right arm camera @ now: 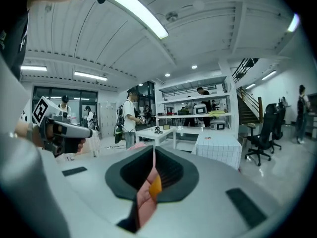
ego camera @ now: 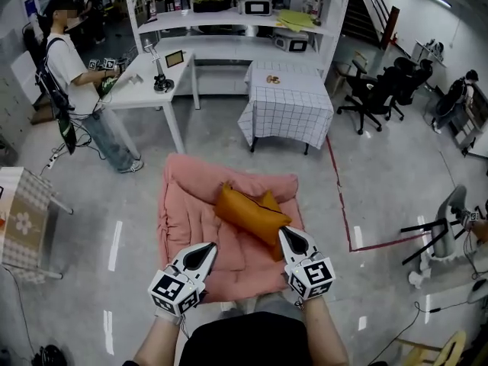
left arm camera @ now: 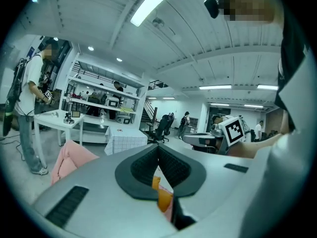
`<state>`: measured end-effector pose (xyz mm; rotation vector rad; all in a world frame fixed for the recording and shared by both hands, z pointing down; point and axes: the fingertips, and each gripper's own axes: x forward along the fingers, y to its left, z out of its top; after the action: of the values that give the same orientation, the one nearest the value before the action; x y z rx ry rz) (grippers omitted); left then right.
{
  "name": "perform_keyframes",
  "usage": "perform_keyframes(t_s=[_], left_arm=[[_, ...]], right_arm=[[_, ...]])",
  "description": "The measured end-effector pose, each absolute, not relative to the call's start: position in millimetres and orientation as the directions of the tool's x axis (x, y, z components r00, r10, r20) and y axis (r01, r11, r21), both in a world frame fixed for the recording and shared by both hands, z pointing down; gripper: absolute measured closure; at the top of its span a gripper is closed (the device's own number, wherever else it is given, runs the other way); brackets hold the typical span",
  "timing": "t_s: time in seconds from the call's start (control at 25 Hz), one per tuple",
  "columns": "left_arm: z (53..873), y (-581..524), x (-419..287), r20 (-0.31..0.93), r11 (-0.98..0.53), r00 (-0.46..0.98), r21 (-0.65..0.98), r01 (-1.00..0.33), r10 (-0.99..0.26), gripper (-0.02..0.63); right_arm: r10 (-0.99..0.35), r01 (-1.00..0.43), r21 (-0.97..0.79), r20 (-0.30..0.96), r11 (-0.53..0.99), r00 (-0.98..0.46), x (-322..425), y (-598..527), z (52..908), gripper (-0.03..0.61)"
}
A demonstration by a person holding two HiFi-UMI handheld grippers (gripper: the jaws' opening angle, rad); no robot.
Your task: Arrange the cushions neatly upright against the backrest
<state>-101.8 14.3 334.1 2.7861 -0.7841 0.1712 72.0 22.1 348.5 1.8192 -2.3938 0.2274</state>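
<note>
both jaws shut, empty: left gripper point(ego camera: 207, 251), right gripper point(ego camera: 290, 237); orange cushion point(ego camera: 245, 212) just ahead.

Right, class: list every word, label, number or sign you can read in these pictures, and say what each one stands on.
No text here can be read as words or numbers.
Left marker cube and right marker cube: black-and-white square patterns, not letters.
Blue wall sign: too small to read.
Shelf appliances: any print is too small to read.
</note>
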Motion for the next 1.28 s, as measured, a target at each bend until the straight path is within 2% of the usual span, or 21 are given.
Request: perform_keyframes(t_s=[0.2,0.36,0.6,0.76,1.0,1.28], left_arm=[[353.3,-0.5,-106.8,0.230,-0.767,0.797,0.222,-0.602,-0.558,0.601],[366.2,-14.5,-108.2,0.274,-0.703,0.744,0.249,-0.667,-0.609,0.601],[383.3,-19.1,-106.2,0.346,-0.605,0.660,0.266,-0.751,-0.667,0.601],[397.6,-15.7,-105.4,0.396,-0.538,0.598,0.265,-0.801,-0.697,0.601],[420.8,-1.5,-109.1,0.463,-0.413,0.486,0.257,-0.874,-0.742,0.601],[440.9,32.6,-119.5,0.533,-0.237,0.343,0.259,-0.936,-0.774,0.601]], right_arm=[[-0.914,-0.950,-0.013,0.267,0.313,-0.305,80.2,-8.0,379.3,0.565],[-0.868,-0.931,-0.027,0.351,0.365,-0.351,92.3,-35.6,416.5,0.535],[-0.742,-0.880,-0.045,0.519,0.472,-0.424,105.7,-66.4,487.4,0.418],[-0.646,-0.832,-0.043,0.609,0.553,-0.461,108.1,-88.3,537.3,0.394],[-0.494,-0.773,-0.135,0.698,0.619,-0.518,105.0,-125.2,606.8,0.291],[-0.369,-0.751,-0.148,0.799,0.644,-0.474,101.2,-161.5,676.8,0.233]])
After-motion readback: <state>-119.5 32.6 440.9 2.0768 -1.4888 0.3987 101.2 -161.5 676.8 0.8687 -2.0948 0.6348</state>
